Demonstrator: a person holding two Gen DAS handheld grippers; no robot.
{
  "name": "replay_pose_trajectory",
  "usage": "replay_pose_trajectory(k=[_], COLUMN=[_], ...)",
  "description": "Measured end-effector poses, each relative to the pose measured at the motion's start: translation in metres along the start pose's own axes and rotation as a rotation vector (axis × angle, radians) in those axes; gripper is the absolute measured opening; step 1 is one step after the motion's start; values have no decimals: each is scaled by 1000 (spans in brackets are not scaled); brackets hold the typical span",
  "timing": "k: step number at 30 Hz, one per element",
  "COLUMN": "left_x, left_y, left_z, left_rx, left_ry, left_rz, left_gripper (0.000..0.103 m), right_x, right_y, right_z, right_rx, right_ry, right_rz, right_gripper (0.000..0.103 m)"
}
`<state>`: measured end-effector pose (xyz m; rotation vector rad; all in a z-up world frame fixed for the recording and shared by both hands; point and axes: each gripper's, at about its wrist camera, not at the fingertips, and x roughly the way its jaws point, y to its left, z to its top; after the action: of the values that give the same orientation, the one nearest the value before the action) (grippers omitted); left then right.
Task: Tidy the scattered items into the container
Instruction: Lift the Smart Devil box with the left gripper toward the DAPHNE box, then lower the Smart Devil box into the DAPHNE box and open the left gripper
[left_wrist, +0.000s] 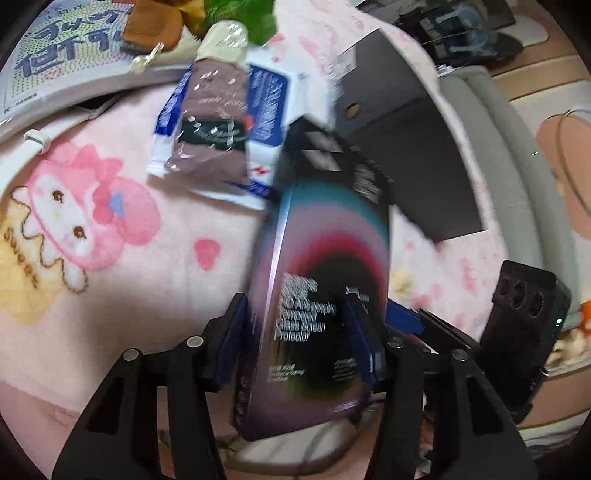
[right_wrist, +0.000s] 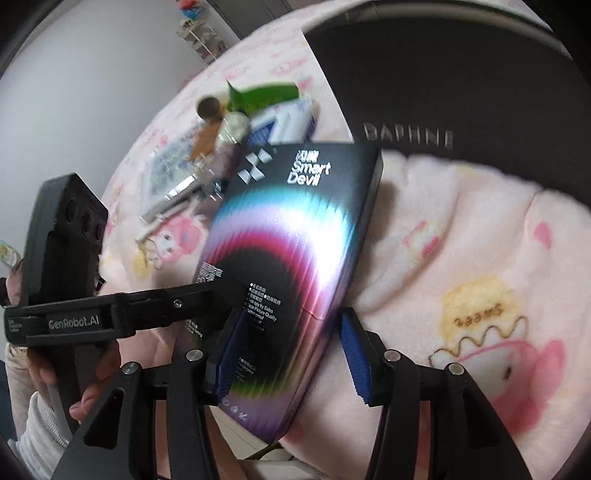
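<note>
A flat black screen-protector box (left_wrist: 325, 280) with a rainbow arc stands between both grippers above the pink blanket; it also shows in the right wrist view (right_wrist: 288, 258). My left gripper (left_wrist: 295, 336) has its blue pads against the box's two sides. My right gripper (right_wrist: 284, 354) straddles the box's lower edge, its right pad a little off the box. The dark grey container box (left_wrist: 402, 122), printed DAPHNE (right_wrist: 461, 92), lies just beyond. A brown tube (left_wrist: 214, 122) on a blue-white packet (left_wrist: 269, 107) lies further back.
A pink cartoon blanket (left_wrist: 122, 266) covers the surface. A printed pouch (left_wrist: 66, 51), a brown item and a green item (left_wrist: 240, 18) lie at the back. A person's hand holds the left gripper's handle (right_wrist: 62, 258). A grey cushion edge (left_wrist: 491, 122) runs at the right.
</note>
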<state>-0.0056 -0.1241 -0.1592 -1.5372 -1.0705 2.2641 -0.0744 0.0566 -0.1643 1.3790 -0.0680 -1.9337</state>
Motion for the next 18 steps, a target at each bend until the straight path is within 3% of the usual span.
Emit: replay_pose_trajectory(k=[4,10,18], left_x=[-22,-47,-40], left_y=[-23,-74,-117], left_z=[3,12,47], left_rx=[50,166,209], left_ry=[-33,-104,-115], left_rz=[-43,6,13], left_gripper=[52,50,48], right_x=[-42,-82,-112], right_y=[4,10,-4], right_z=[9,22,53], right_rx=[-11,-22,-52], right_ry=[-92,-206,-286], right_rz=[9,26,32], right_gripper=[45,45,45])
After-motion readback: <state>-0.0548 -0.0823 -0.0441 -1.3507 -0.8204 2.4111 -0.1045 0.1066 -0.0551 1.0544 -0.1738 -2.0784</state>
